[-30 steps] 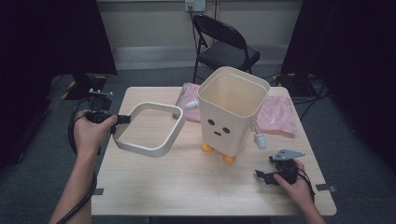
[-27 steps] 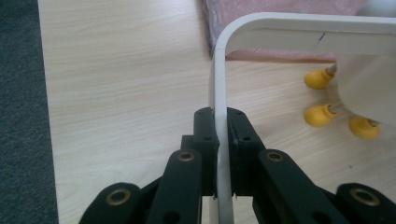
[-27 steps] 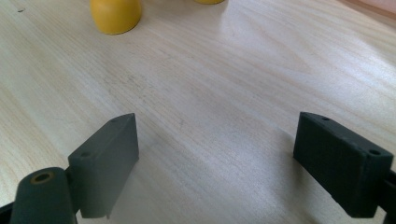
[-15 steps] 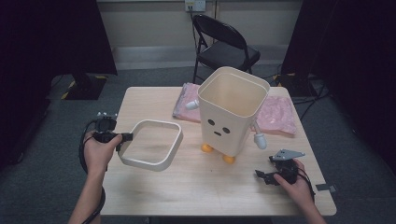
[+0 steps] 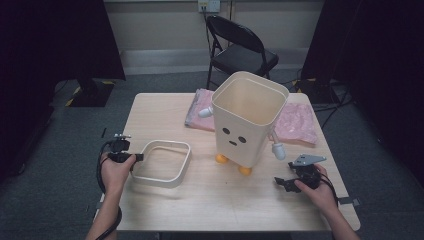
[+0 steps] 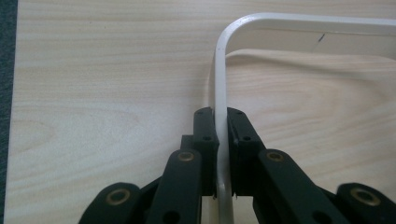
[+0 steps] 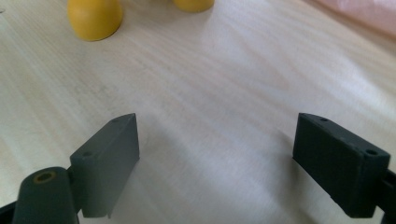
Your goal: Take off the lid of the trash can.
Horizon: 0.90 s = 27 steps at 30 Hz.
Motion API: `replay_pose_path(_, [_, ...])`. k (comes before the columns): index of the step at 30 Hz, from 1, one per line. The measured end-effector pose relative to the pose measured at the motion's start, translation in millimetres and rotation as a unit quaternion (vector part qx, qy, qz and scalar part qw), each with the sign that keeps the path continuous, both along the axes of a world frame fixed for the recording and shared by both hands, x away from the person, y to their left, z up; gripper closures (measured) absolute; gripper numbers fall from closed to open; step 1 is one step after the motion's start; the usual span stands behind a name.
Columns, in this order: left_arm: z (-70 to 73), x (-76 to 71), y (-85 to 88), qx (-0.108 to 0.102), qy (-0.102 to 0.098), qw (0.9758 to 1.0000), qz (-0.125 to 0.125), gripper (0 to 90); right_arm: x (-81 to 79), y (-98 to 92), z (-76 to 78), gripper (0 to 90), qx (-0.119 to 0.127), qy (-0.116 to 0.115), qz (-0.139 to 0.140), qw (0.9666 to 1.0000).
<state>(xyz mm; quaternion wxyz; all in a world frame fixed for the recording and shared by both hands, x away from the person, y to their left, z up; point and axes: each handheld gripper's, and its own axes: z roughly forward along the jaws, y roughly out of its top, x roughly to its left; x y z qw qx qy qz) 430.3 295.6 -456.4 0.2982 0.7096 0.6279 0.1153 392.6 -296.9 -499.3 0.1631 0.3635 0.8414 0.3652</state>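
The cream square ring point(image 5: 161, 163), a loose rim frame with rounded corners, is held at its left edge by the left gripper point(image 5: 136, 157). In the left gripper view the black fingers point(image 6: 205, 135) are seen pressed against both faces of the ring's thin wall point(image 6: 220, 93), pinching it. The ring is seen low over the left part of the wooden table point(image 5: 210, 200), with the held edge tipped slightly upward; whether the far edge touches the wood cannot be told. It is placed just left of the cream character bin point(image 5: 247, 117), which is stood upright on orange feet point(image 5: 222, 158). The right gripper point(image 5: 284, 183) is rested near the table's right front corner, its fingers point(image 7: 108, 161) spread wide with nothing between them. Pink folded bags point(image 5: 295, 123) are laid behind the bin.
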Motion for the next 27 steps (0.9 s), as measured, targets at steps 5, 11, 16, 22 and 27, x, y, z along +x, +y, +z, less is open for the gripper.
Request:
replay_pose_path(5, [-7.4,14.5,-0.2,-0.005,-0.006,0.9999,0.011,83.4,13.2,-2.1,4.7,13.7,-0.016,-0.011,0.006,0.9998])
replay_pose_path(11, [-10.2,38.4,-5.2,-0.003,-0.004,0.9999,0.012,80.9,42.7,-15.3,28.2,13.6,-0.016,-0.034,0.011,0.9992])
replay_pose_path(16, [-10.8,57.3,-8.7,0.003,0.005,0.9999,0.012,80.1,83.7,-32.5,51.8,13.7,-0.039,-0.047,0.001,0.9981])
replay_pose_path(22, [-7.2,58.4,-8.8,-0.001,-0.041,0.9991,-0.013,45.2,130.6,-43.2,48.7,14.6,-0.027,-0.035,-0.008,0.9990])
replay_pose_path(27, [8.6,38.8,-9.2,0.036,-0.061,0.9957,-0.060,29.7,146.5,-46.4,26.0,15.3,-0.022,0.016,-0.023,0.9994])
